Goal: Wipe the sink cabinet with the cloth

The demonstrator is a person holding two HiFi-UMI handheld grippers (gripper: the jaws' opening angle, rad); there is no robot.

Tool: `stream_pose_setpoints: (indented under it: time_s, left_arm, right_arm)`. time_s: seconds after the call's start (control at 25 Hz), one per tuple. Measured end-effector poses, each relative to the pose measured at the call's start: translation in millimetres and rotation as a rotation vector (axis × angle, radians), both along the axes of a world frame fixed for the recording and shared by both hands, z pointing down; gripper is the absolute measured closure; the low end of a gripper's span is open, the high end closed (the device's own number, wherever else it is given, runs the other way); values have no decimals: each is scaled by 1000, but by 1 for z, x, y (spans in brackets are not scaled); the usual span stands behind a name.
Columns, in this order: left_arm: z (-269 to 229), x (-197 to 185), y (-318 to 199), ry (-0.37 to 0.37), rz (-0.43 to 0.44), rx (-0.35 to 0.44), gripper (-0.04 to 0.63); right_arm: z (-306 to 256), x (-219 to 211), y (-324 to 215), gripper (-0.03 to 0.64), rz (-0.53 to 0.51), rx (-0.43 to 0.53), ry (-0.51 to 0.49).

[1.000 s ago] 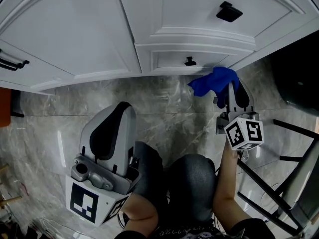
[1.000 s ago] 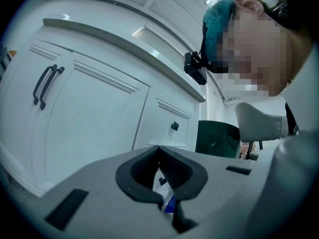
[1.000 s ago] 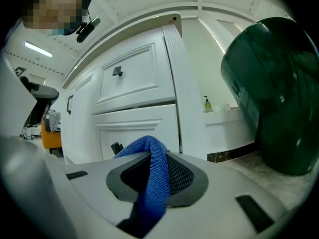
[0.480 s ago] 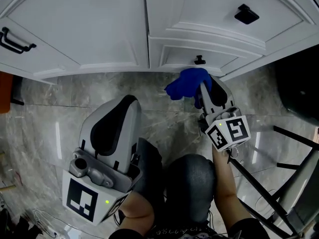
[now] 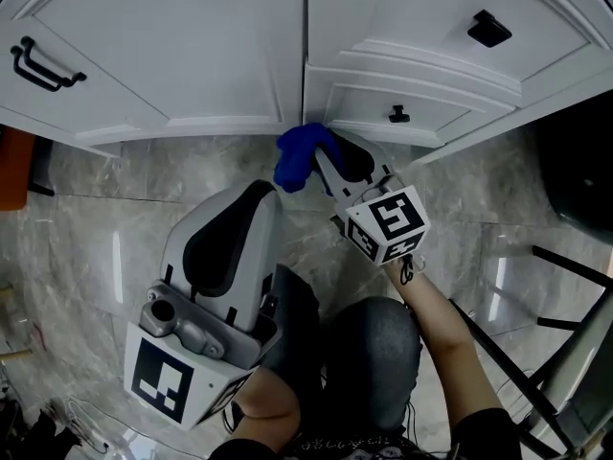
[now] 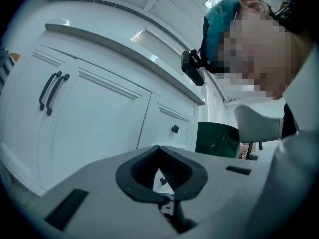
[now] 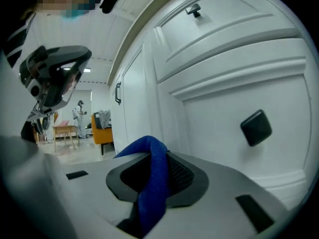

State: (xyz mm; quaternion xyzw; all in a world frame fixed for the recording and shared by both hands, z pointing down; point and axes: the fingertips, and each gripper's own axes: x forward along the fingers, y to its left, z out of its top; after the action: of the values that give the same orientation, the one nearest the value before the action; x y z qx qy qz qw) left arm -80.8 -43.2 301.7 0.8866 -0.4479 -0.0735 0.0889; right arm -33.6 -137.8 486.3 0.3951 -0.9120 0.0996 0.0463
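Cabinetry dominates: the white panelled sink cabinet (image 5: pixel 192 56) spans the top of the head view, above a grey marble-patterned floor (image 5: pixel 115 199). The bulky grey left gripper (image 6: pixel 159 156) is held low and back from the doors, its jaws closed tip to tip on nothing. The right gripper (image 5: pixel 330 166) reaches to the foot of the cabinet, its jaws clamped on the blue woven cloth (image 5: pixel 299 156). The cloth bunches beyond the tips at the bottom rail, about where the door meets the drawer stack; whether it presses on the paint cannot be told from above. Paired black bar handles (image 5: pixel 43 65), a black square pull (image 5: pixel 489 29) and a small black knob (image 5: pixel 398 115) stud the fronts. Only a narrow fold seems pinched, so dragging over the raised mouldings could tug the cloth free, and a trailing end might catch on the knob. If the bunch rolls aside, hard jaw tips could scrape the finish. The right gripper view alone shows the fold running as a band between the jaws, but not the bunch's place on the cabinet; the head view gives that. The left gripper view shows no cloth, only doors and the countertop edge (image 6: pixel 124 54) from below.
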Motion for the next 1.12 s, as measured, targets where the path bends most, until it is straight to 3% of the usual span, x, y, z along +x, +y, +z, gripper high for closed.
stream_pose_setpoints:
  time_s: [0.24, 0.52, 1.12]
  left_arm:
    - [0, -2, -2, 53, -1, -22, 591]
    - [8, -2, -1, 13, 6, -28, 591]
    - [10, -3, -4, 5, -9, -36, 591]
  right_arm:
    - [17, -16, -6, 529, 45, 51, 99]
    - [17, -2, -21, 528, 118, 56, 101]
    - [18, 9, -25, 528, 137, 71, 108]
